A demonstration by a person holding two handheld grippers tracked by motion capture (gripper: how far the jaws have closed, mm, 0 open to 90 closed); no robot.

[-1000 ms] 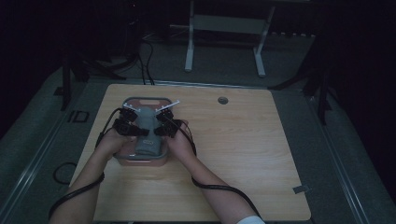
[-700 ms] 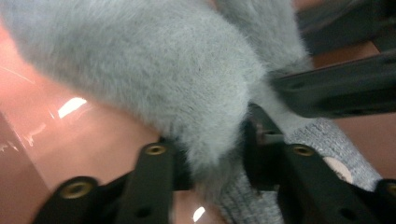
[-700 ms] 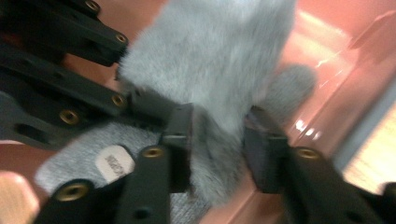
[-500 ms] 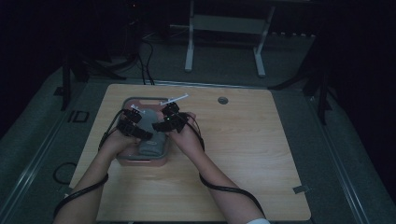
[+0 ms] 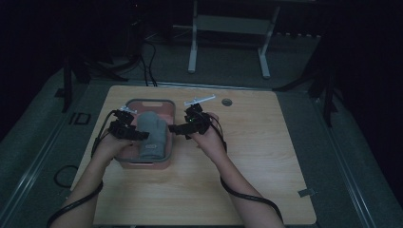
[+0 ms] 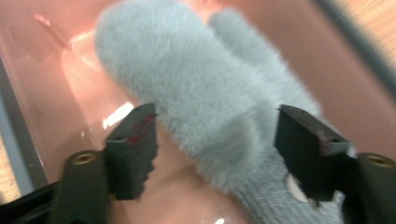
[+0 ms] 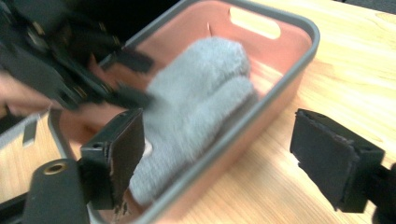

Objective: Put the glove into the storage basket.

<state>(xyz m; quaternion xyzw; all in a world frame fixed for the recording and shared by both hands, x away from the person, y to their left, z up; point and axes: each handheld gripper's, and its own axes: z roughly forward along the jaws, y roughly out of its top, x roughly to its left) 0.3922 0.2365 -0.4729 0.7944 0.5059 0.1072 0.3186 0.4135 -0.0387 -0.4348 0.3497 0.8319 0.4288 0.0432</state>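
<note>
Scanning from the worktop (image 5: 266,156) to the pink bin (image 5: 164,159), I saw a fluffy grey mitten (image 5: 153,133) lying inside, judged it soft and light, best pinched at its knit cuff, while my left gripper (image 6: 215,154) and right gripper (image 7: 233,158) gaped empty.

One grey mitten (image 5: 153,132), one pink bin (image 5: 164,108), two grippers, left (image 5: 139,135) and right (image 5: 177,129)

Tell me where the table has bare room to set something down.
The table is bare right of the right gripper and along the near edge. It is crowded at the pink bin, which holds the grey mitten, with the left gripper over it.
</note>
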